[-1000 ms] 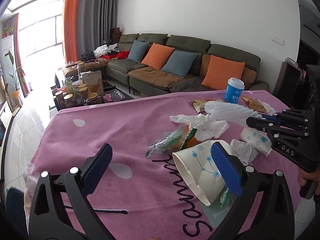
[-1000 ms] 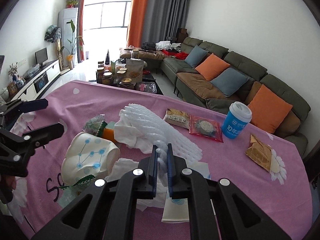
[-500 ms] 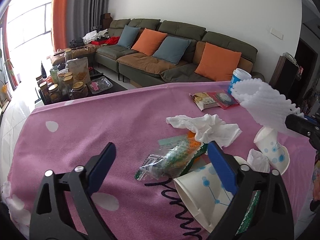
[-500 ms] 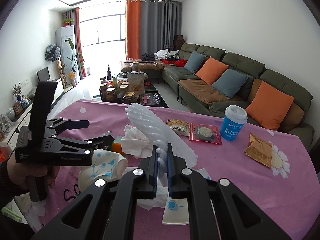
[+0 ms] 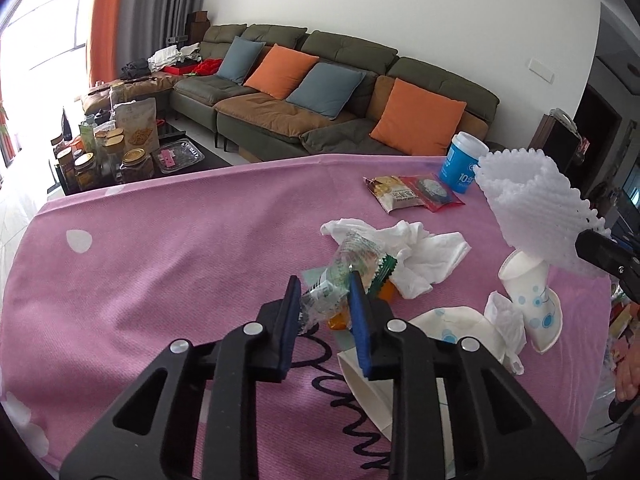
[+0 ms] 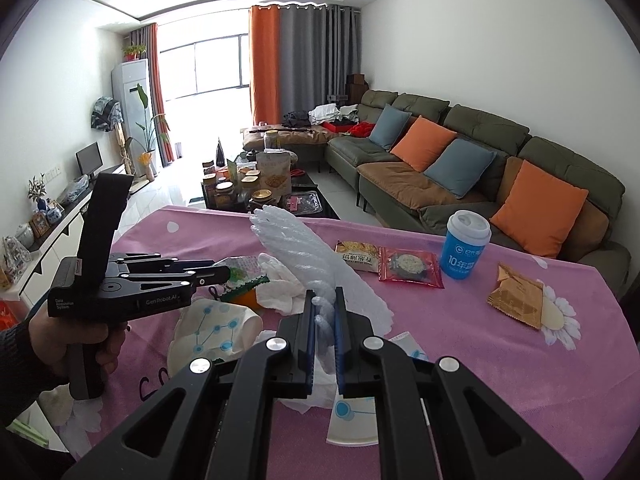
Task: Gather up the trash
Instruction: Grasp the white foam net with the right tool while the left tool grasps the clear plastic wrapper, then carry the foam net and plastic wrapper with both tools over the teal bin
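Note:
My left gripper (image 5: 325, 294) has its jaws closing, and the blue pads pinch a crumpled clear plastic wrapper (image 5: 344, 260) with green print. The wrapper stands up off the pink tablecloth (image 5: 180, 240), above an orange scrap (image 5: 338, 320). From the right wrist view the left gripper (image 6: 222, 274) reaches in from the left, a hand on its grip. My right gripper (image 6: 323, 312) is shut on a white foam net sleeve (image 6: 304, 252), held above the table. That sleeve (image 5: 528, 208) shows at the right of the left wrist view.
A crumpled white tissue (image 5: 420, 248) lies behind the wrapper. Paper cups with blue dots (image 5: 532, 304) lie on their sides at the right and near edge. A blue lidded cup (image 6: 464, 246), snack packets (image 6: 408, 266) and a brown packet (image 6: 516, 294) sit farther back. Sofa beyond.
The left gripper moved forward and down over the plastic wrapper and its jaws came together around it. The right gripper lifted the foam net sleeve slightly off the pile.

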Demonstrator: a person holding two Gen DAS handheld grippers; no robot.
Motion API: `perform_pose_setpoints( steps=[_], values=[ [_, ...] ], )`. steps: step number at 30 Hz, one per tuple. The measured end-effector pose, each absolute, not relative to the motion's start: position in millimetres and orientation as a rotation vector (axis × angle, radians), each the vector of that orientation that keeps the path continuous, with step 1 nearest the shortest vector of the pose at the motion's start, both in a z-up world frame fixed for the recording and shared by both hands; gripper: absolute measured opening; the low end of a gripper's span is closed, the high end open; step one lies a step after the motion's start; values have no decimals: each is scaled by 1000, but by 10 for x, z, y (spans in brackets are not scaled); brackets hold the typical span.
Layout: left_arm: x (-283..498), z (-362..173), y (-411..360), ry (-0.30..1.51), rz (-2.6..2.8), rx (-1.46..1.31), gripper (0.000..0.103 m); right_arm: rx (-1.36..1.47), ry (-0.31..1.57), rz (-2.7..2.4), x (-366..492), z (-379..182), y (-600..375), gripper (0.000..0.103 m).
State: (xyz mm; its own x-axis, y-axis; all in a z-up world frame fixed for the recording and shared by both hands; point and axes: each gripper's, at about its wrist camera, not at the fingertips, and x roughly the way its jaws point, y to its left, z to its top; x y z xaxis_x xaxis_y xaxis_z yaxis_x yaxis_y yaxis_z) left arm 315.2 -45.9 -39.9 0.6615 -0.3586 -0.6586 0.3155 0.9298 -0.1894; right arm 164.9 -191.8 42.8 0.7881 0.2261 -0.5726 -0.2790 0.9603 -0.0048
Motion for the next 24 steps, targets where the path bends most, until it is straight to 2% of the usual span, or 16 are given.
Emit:
perform_pose_setpoints(
  steps=[11, 24],
  values=[
    [2828, -132, -266, 655, -351, -104, 22, -80, 596, 276, 1591, 449, -1920, 6],
    [1764, 419, 154, 503, -233, -91, 23, -85, 552, 351, 1376, 598, -1647, 6]
  ],
)
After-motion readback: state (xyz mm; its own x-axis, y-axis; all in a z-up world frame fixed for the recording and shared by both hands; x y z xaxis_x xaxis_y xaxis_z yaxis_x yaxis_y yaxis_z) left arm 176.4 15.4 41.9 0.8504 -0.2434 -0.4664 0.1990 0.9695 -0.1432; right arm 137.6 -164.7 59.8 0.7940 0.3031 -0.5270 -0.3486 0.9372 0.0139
